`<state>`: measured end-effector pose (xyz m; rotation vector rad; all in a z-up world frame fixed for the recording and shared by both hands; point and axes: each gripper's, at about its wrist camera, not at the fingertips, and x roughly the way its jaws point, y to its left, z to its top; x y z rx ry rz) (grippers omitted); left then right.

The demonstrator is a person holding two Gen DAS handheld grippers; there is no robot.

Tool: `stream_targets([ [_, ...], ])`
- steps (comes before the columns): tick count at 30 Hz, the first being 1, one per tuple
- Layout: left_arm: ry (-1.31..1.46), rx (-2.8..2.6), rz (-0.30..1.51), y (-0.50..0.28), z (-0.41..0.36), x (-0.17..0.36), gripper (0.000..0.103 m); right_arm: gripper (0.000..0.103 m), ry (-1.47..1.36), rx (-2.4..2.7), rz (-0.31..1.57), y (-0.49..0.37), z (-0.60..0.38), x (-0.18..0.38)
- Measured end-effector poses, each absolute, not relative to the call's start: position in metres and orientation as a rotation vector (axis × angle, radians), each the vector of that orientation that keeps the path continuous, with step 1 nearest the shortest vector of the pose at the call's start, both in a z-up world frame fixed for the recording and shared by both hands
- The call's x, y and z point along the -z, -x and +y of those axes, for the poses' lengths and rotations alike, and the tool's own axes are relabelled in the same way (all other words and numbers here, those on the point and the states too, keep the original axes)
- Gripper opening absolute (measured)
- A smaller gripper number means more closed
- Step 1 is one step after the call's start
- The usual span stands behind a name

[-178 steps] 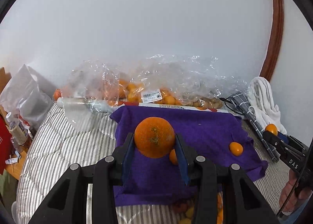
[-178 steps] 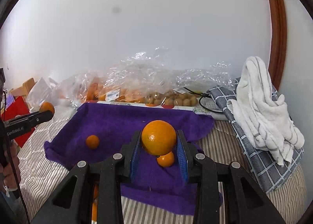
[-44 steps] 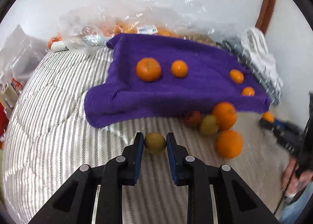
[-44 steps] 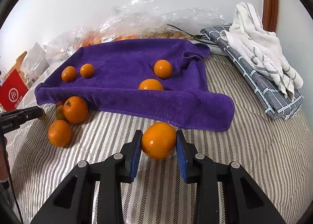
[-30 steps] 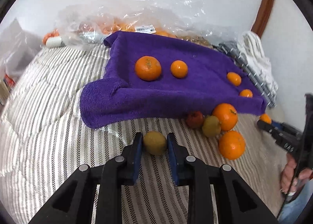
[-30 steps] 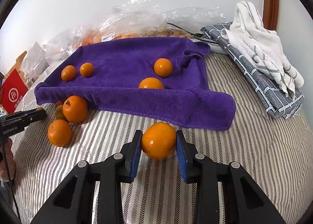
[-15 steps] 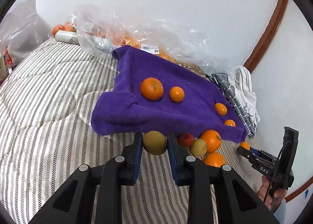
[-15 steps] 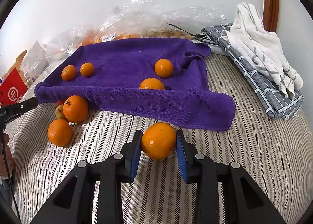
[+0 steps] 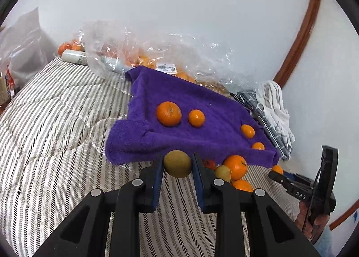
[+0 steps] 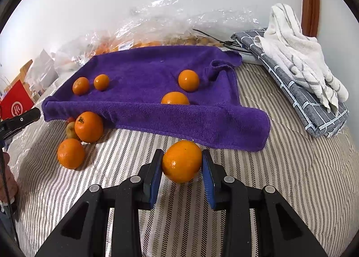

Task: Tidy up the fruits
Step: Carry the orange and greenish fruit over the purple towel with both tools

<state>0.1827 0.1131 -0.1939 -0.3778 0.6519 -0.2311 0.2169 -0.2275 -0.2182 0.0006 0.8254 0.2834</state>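
My left gripper [image 9: 177, 168] is shut on a yellow-green fruit [image 9: 177, 163] and holds it above the striped bed, just in front of the purple towel [image 9: 202, 108]. My right gripper [image 10: 182, 168] is shut on an orange [image 10: 182, 161] resting low over the bed, at the towel's front edge [image 10: 179, 120]. On the towel lie several oranges, among them a large one [image 9: 168, 113] and a small one [image 9: 196, 118]. A cluster of fruit sits on the bed by the towel's corner: two oranges [image 10: 89, 126] [image 10: 71, 153], a green fruit [image 10: 71, 130].
Clear plastic bags of fruit [image 9: 139, 55] lie along the wall behind the towel. A grey checked cloth [image 10: 298, 91] with a white towel [image 10: 298, 55] on it lies to the right. A red box [image 10: 15, 102] stands at far left.
My left gripper has risen and tilted up with the yellow-green fruit, so the towel looks farther. My right gripper has stayed nearly still with its orange.
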Motion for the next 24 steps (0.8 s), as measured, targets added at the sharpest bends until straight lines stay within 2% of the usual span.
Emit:
stream_targets([
  [17,0.34,0.172,0.572,-0.169,0.113,0.182,0.024,0.034,-0.023,-0.287,0.846,-0.213,-0.233,0.215],
  [24,0.3,0.154,0.555,-0.165,0.108,0.177,0.024,0.034,0.002,-0.321,0.775,-0.207,-0.226,0.176],
])
